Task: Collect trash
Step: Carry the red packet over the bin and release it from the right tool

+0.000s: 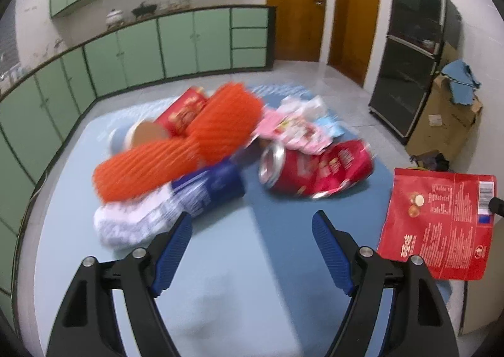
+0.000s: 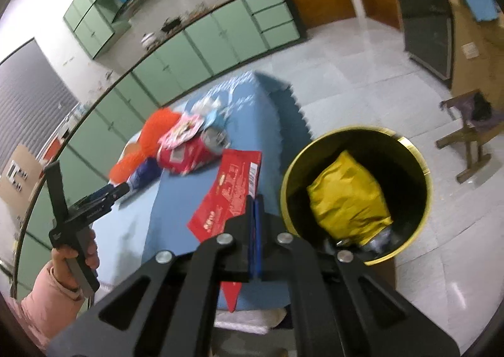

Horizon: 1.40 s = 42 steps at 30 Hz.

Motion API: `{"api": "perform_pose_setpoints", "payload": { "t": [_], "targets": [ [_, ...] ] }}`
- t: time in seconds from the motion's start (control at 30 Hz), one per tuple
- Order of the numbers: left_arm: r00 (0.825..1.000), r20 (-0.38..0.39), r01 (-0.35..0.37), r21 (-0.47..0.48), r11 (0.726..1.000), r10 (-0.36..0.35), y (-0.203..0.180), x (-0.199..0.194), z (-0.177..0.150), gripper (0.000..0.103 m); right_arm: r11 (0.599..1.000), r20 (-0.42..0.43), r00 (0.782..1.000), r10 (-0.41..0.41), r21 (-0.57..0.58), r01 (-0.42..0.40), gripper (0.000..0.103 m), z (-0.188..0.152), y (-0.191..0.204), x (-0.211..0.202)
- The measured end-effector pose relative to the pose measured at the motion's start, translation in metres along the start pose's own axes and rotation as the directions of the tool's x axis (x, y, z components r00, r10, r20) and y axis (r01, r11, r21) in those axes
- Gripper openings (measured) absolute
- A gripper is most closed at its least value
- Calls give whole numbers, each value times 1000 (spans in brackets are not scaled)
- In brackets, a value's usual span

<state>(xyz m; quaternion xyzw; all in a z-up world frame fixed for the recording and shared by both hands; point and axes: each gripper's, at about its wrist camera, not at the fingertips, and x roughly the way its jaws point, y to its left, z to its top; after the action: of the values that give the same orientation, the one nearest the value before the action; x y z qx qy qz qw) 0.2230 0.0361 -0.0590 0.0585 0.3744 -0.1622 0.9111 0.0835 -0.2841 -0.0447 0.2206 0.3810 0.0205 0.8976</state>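
Note:
A pile of trash lies on the blue mat (image 1: 220, 262): orange foam netting (image 1: 189, 143), a blue and white wrapper (image 1: 176, 202), a crushed red can (image 1: 302, 168), pink wrappers (image 1: 293, 127). My left gripper (image 1: 252, 231) is open and empty, just short of the pile. My right gripper (image 2: 254, 199) is shut on a flat red snack bag (image 2: 233, 187), held above the mat's right edge, left of the bin; the bag also shows in the left wrist view (image 1: 441, 224). The black bin with a gold rim (image 2: 356, 196) stands on the floor and holds a yellow bag (image 2: 346, 196).
Green cabinets (image 1: 126, 54) run along the left and back. Wooden doors (image 1: 296, 1), a black cabinet (image 1: 409, 58) and cardboard boxes (image 1: 447, 114) stand at the right. A small wooden stool (image 2: 469, 133) stands on the tiled floor beyond the bin.

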Motion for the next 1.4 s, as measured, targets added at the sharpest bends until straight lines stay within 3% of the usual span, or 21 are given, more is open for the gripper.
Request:
{"api": "perform_pose_setpoints", "payload": {
  "t": [0.2,0.4,0.47,0.53,0.8,1.13,1.33,1.4],
  "targets": [
    [999,30,38,27,999,-39,-29,11,28,76,997,43,997,-61,57,58,0,13,-32,-5],
    [994,8,105,30,994,-105,-51,28,45,59,992,60,992,-110,68,105,0,23,-50,2],
    [997,7,71,57,996,-71,-61,36,49,55,991,67,991,-115,79,109,0,25,-57,3],
    [999,24,38,104,994,-41,-71,40,52,55,989,67,990,-125,87,119,0,27,-62,6],
    [999,19,36,171,985,-40,-75,68,59,56,979,23,987,-161,130,157,0,19,-81,30],
    [1000,23,-1,307,952,-6,-83,92,60,67,964,-14,982,-188,190,187,0,10,-105,51],
    [1000,9,-10,290,957,8,-80,104,61,66,956,-32,980,-196,215,198,0,4,-114,51],
    [1000,1,-9,279,960,9,-78,107,61,62,954,-36,979,-199,223,202,0,3,-115,52]
  ]
}}
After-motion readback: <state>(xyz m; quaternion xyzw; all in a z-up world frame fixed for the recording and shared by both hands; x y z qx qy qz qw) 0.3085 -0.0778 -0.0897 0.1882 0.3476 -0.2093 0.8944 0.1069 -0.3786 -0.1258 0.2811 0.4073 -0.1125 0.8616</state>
